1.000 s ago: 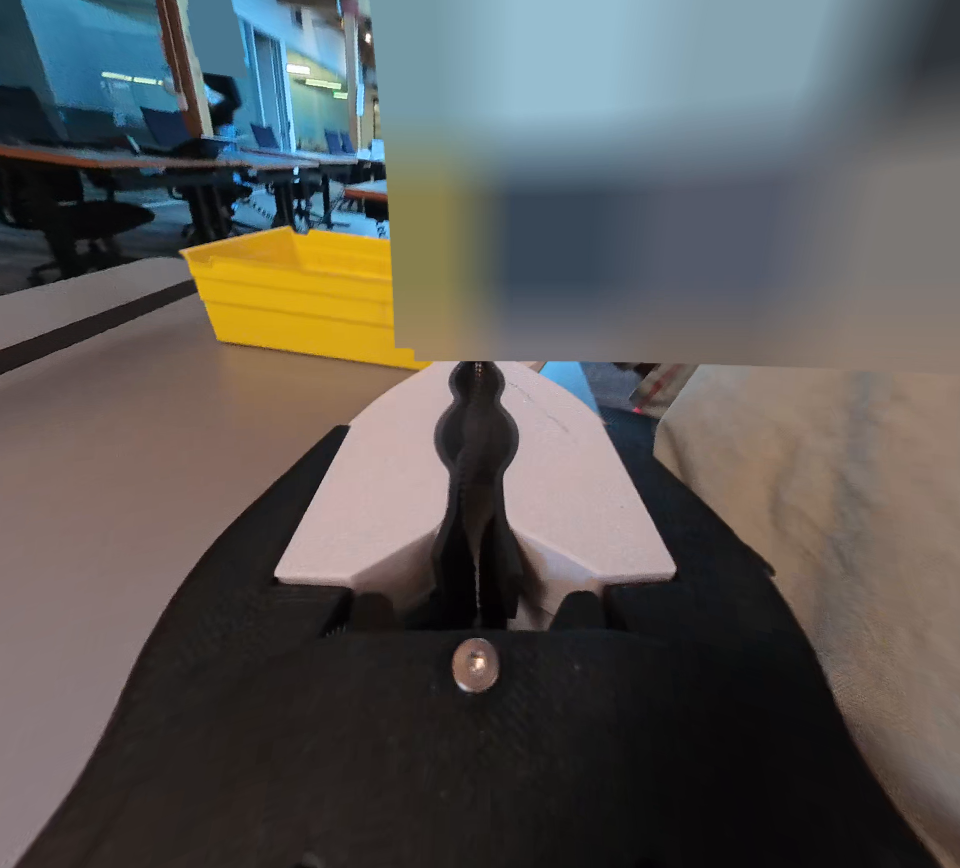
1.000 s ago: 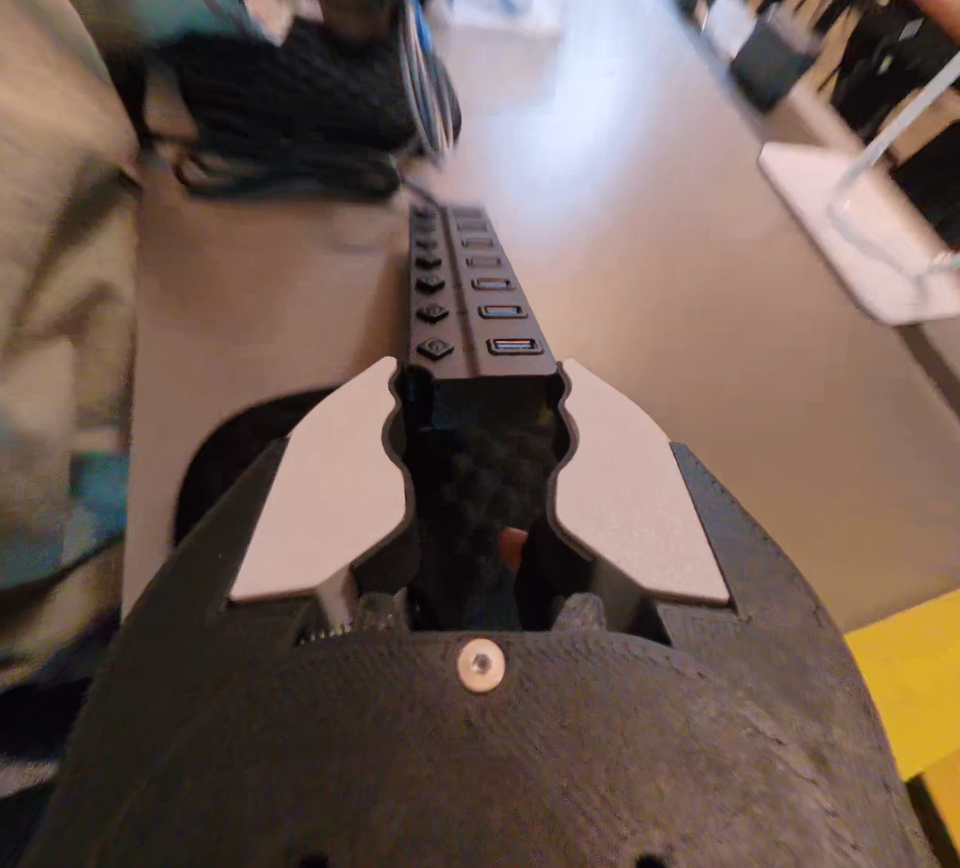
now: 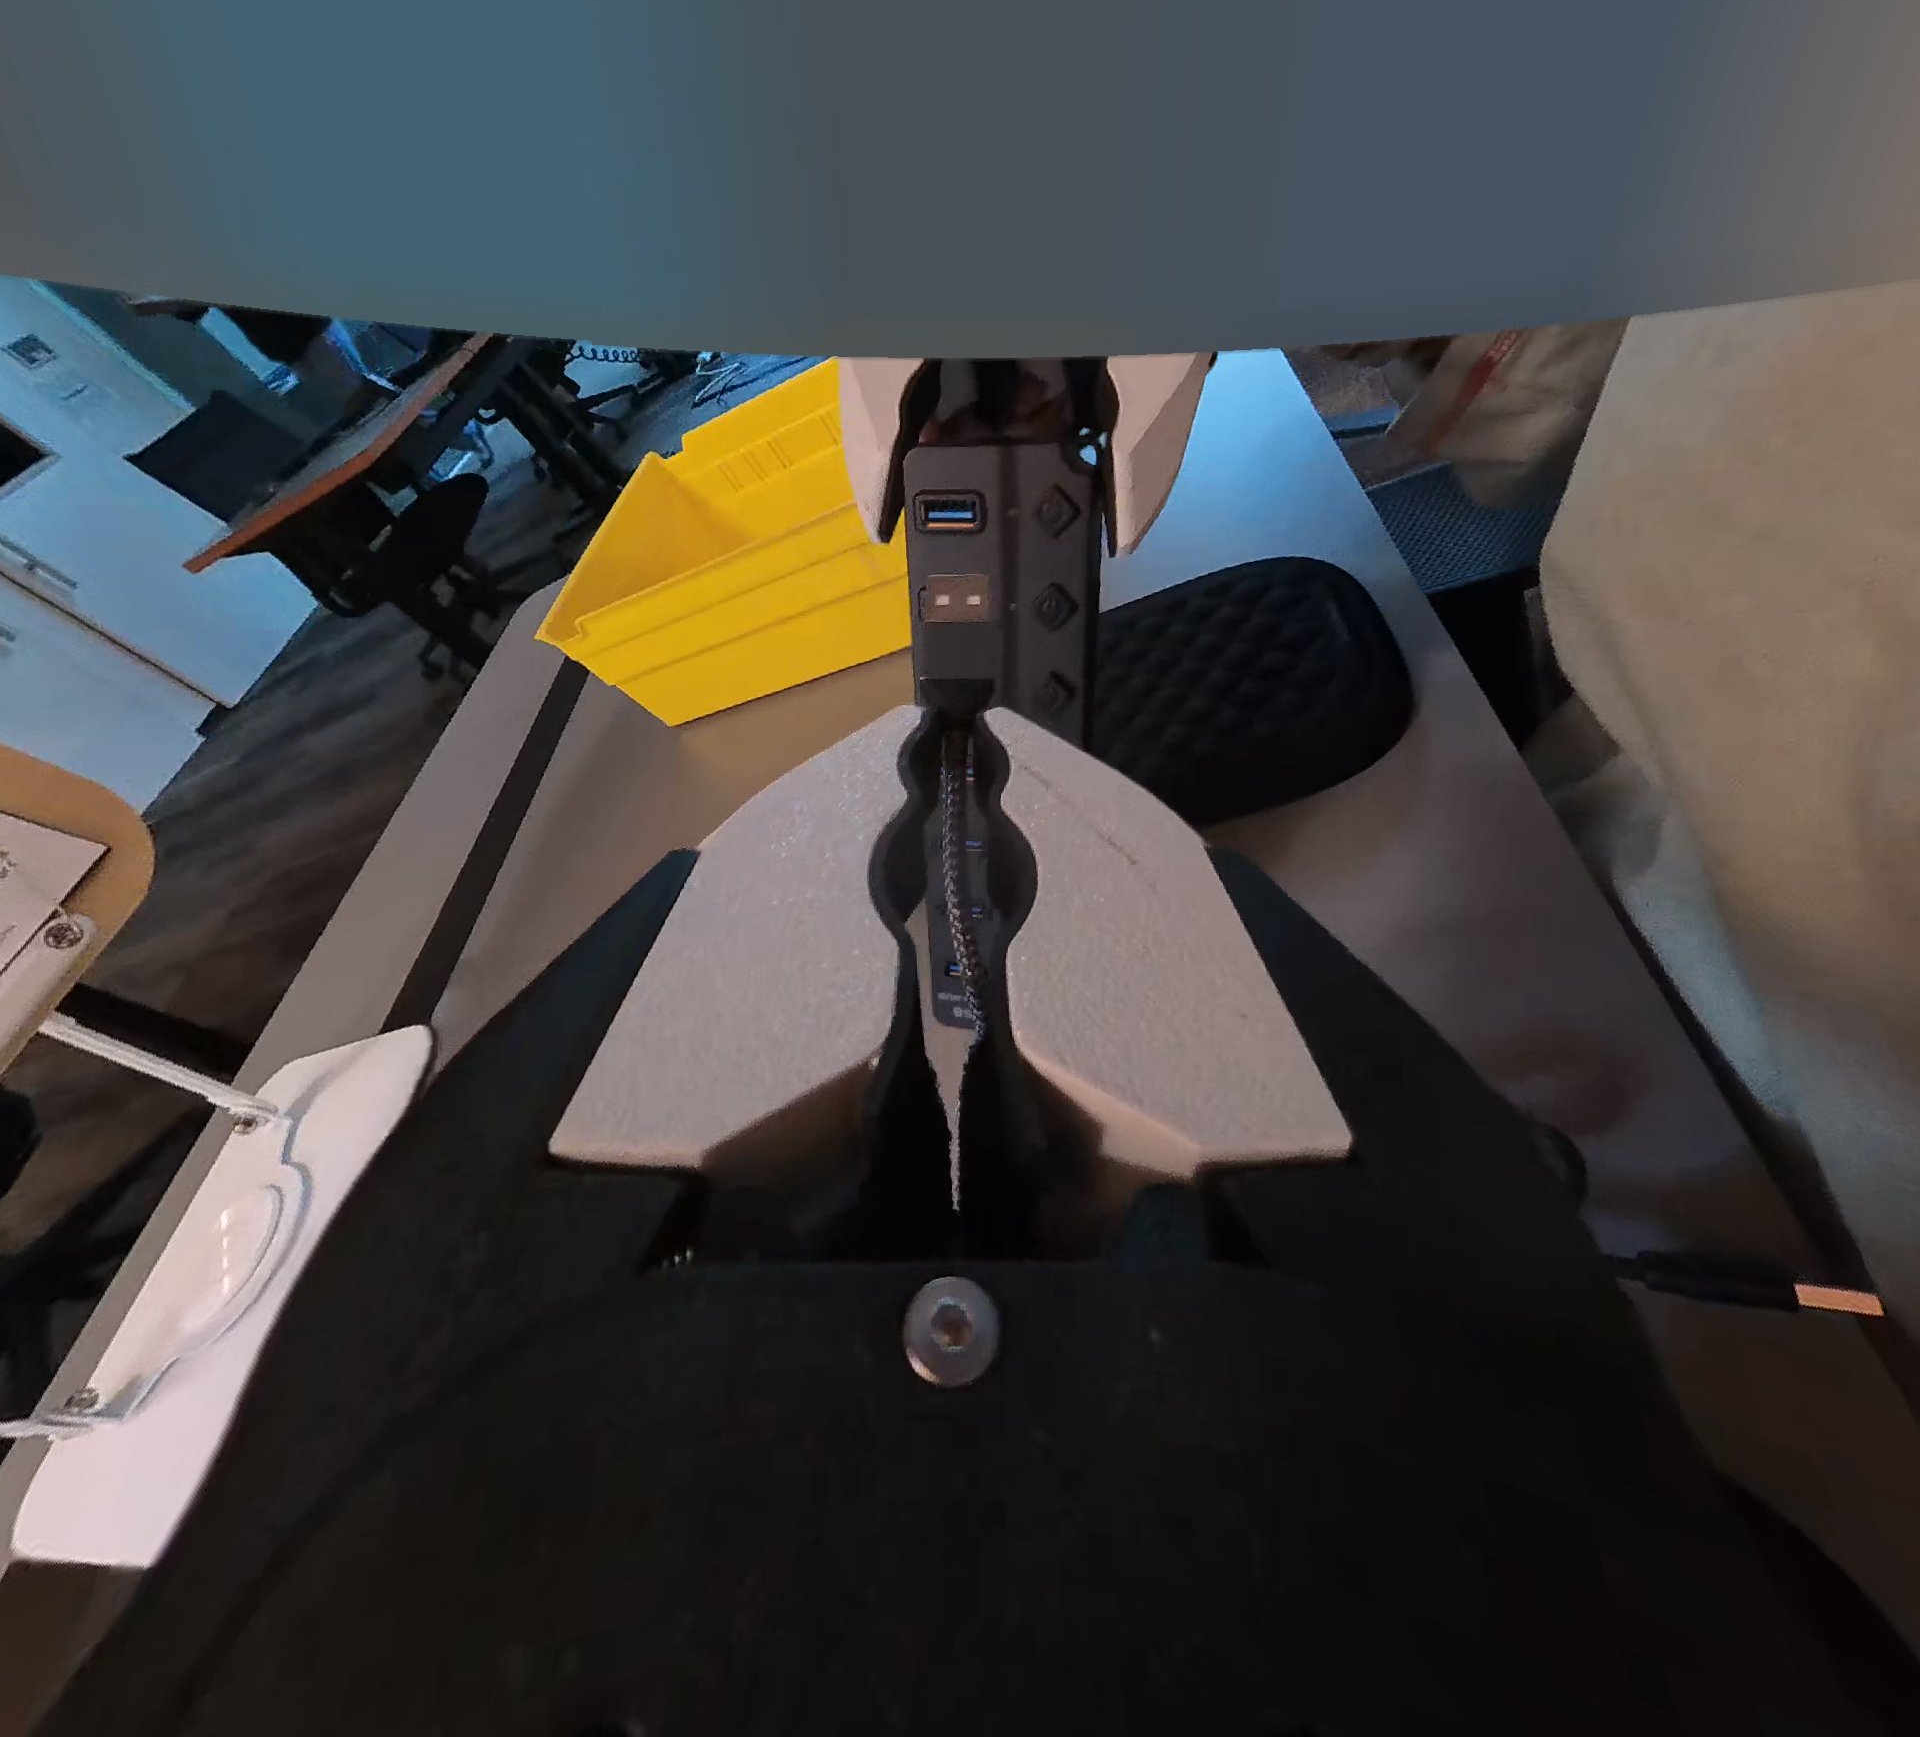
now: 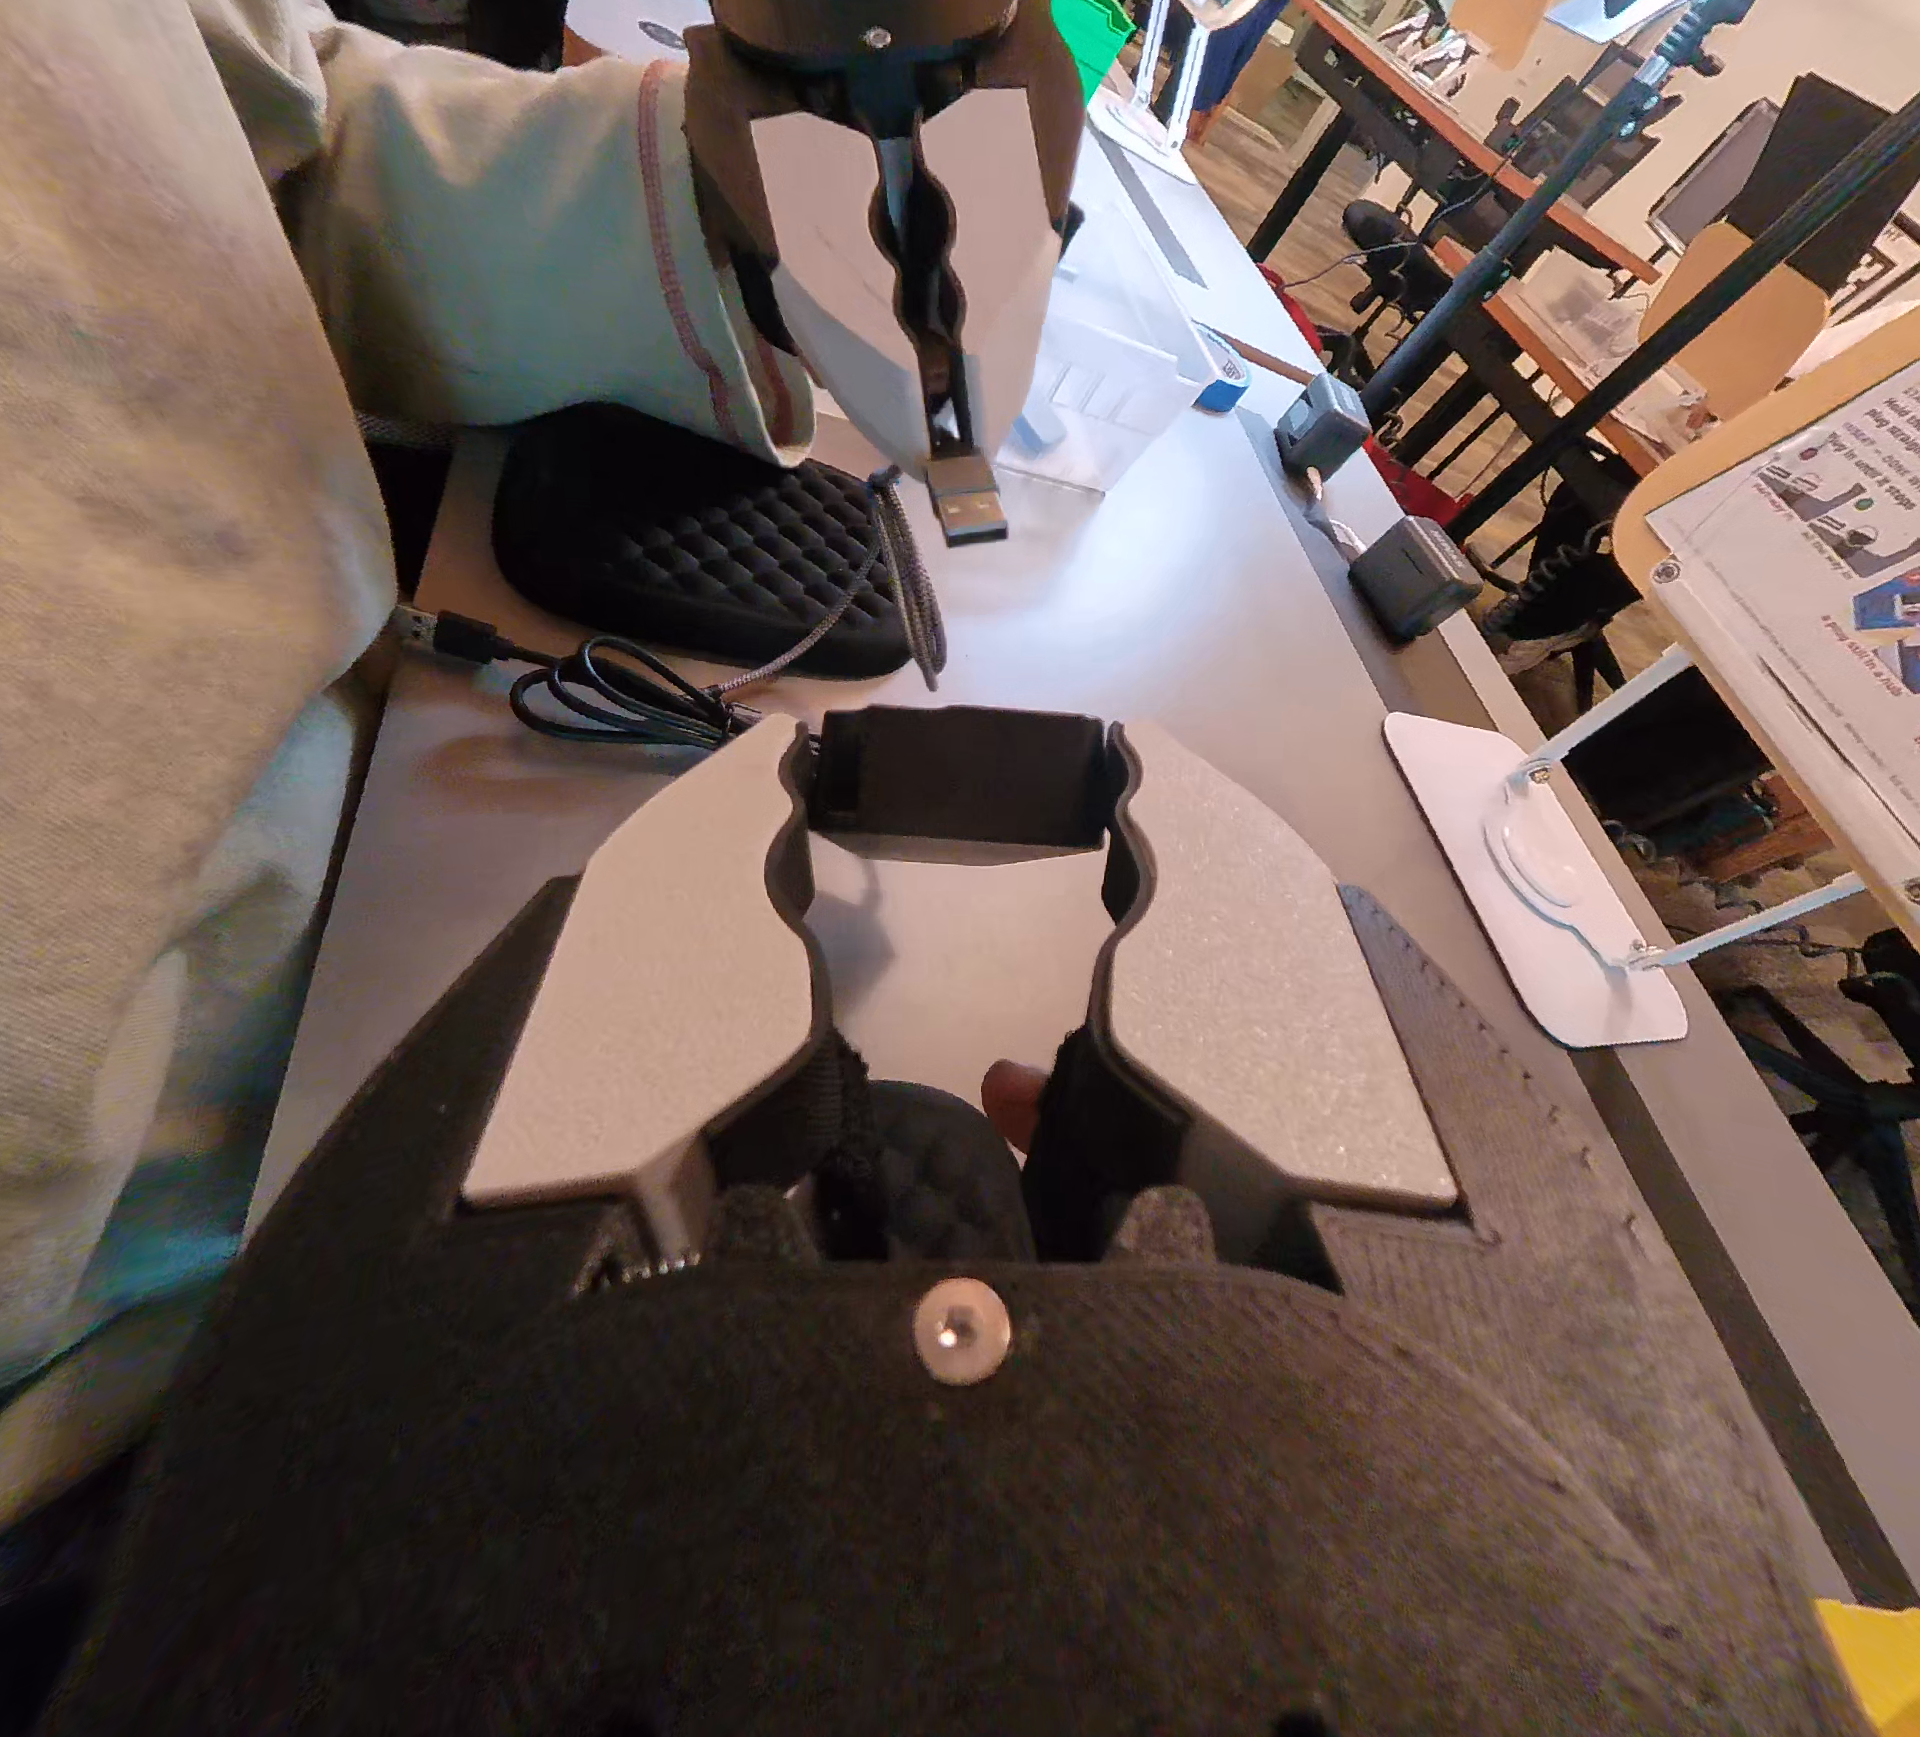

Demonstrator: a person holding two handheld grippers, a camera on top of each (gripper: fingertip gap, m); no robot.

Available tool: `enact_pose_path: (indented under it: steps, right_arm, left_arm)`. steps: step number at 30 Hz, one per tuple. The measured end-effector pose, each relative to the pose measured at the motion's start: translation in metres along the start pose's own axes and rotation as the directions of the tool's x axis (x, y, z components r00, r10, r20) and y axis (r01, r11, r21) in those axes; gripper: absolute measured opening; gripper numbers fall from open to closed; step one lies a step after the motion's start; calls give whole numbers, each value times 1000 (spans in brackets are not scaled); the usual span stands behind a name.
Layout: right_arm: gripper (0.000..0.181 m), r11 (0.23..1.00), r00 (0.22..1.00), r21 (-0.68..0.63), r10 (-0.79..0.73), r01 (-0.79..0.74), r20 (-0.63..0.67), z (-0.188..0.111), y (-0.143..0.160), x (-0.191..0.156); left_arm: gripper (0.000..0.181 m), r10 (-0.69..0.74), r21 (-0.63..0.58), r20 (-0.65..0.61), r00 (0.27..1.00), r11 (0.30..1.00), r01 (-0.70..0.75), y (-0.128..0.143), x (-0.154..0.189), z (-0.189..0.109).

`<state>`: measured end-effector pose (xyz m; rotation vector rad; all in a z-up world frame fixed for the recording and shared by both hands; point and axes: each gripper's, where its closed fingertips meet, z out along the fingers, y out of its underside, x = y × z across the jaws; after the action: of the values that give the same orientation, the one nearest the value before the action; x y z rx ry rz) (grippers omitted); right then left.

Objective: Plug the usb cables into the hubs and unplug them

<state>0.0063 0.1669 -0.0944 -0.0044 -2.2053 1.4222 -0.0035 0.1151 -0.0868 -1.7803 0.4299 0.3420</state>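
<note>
The left tool (image 4: 951, 430) pinches one braided black USB cable (image 3: 951, 648) behind its metal plug; the right tool (image 4: 956, 783) clamps one black multi-port USB hub (image 3: 1003, 586) above the grey desk (image 4: 1195, 607); plug and hub are apart.

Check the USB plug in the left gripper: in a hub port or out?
Out. The USB plug hangs bare below the left gripper, apart from the hub held by the right gripper.

Both grippers had grey wedge fingers w/ wavy inner edges on black textured bodies: left gripper (image 4: 951, 440), right gripper (image 4: 961, 778). Silver screw (image 4: 961, 1329) centred. Beige sleeve (image 4: 499, 253), pink-stitched cuff.
</note>
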Motion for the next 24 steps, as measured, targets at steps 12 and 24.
enact_pose_path:
  steps: [12,24]
  right_arm:
    - [54,997,997,-48,-61,63,43,12,-11,-2]
    - [54,996,998,-74,-41,44,38,15,-10,0]
  left_arm:
    - [6,181,-191,-50,982,964,-187,-7,-6,21]
    - [6,177,-401,-55,983,897,-184,3,-9,20]
